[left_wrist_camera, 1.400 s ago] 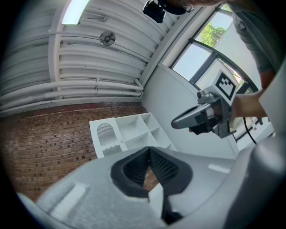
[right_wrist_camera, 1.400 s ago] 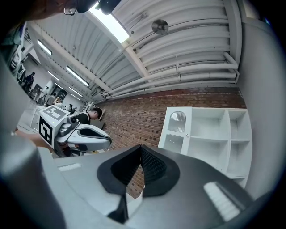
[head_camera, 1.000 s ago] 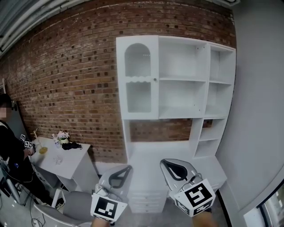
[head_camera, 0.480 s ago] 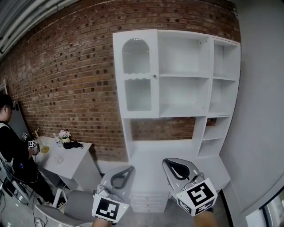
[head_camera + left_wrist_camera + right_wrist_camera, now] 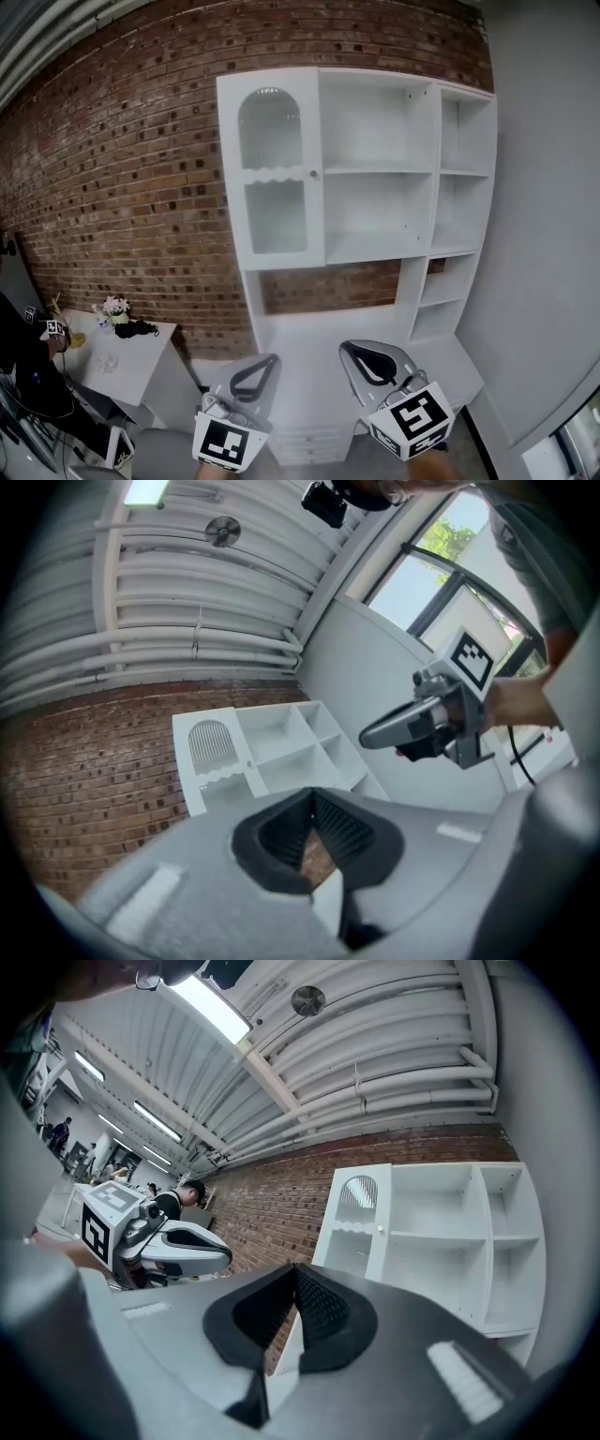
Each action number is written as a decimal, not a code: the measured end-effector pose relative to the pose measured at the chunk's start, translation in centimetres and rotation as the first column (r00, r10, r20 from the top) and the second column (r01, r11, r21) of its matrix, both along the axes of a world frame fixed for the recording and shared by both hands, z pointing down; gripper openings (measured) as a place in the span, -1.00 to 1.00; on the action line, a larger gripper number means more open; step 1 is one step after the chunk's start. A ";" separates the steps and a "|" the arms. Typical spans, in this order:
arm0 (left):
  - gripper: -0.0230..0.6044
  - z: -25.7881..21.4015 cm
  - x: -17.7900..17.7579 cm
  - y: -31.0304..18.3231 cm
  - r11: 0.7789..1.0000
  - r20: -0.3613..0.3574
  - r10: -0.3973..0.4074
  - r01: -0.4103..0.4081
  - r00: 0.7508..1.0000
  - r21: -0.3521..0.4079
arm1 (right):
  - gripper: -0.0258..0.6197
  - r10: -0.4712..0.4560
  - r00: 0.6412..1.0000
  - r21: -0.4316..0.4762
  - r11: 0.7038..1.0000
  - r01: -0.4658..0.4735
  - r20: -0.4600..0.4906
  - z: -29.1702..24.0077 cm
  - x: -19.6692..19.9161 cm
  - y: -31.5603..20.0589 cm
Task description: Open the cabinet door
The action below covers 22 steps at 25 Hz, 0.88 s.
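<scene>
White cabinet door with an arched glass panel [image 5: 272,173] sat closed at the upper left of the white open-shelf unit [image 5: 380,234] on the red brick wall [image 5: 122,187]. Left gripper [image 5: 255,367] and right gripper [image 5: 366,354] were held well below the door, not touching it. Both had their jaws pressed together with nothing between them.

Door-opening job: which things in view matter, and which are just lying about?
Job: cabinet door, its knob, left gripper, right gripper, both shut and empty.
Lying about: small table, flowers, open shelves.
</scene>
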<state>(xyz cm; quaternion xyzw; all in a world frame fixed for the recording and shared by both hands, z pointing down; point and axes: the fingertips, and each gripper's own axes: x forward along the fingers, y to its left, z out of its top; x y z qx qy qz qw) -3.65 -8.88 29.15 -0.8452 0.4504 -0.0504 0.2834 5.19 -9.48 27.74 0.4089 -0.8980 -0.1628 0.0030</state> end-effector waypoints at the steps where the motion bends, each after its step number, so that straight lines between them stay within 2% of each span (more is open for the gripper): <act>1: -0.92 0.0 -0.4 -0.7 1.000 -0.005 0.005 -0.005 1.000 0.000 | -0.90 0.009 1.000 0.001 1.000 -0.009 -0.001 0.0 -0.3 -0.6; 11: -0.92 0.0 -3.3 -6.0 0.998 -0.015 0.066 -0.065 0.998 0.005 | -0.90 0.081 0.997 0.010 0.997 -0.081 0.008 -0.1 -2.6 -5.3; 22: -0.92 0.5 -3.6 -10.4 0.999 -0.027 0.050 -0.051 0.998 -0.016 | -0.90 0.072 0.997 -0.006 0.997 -0.072 0.007 0.3 -2.5 -9.8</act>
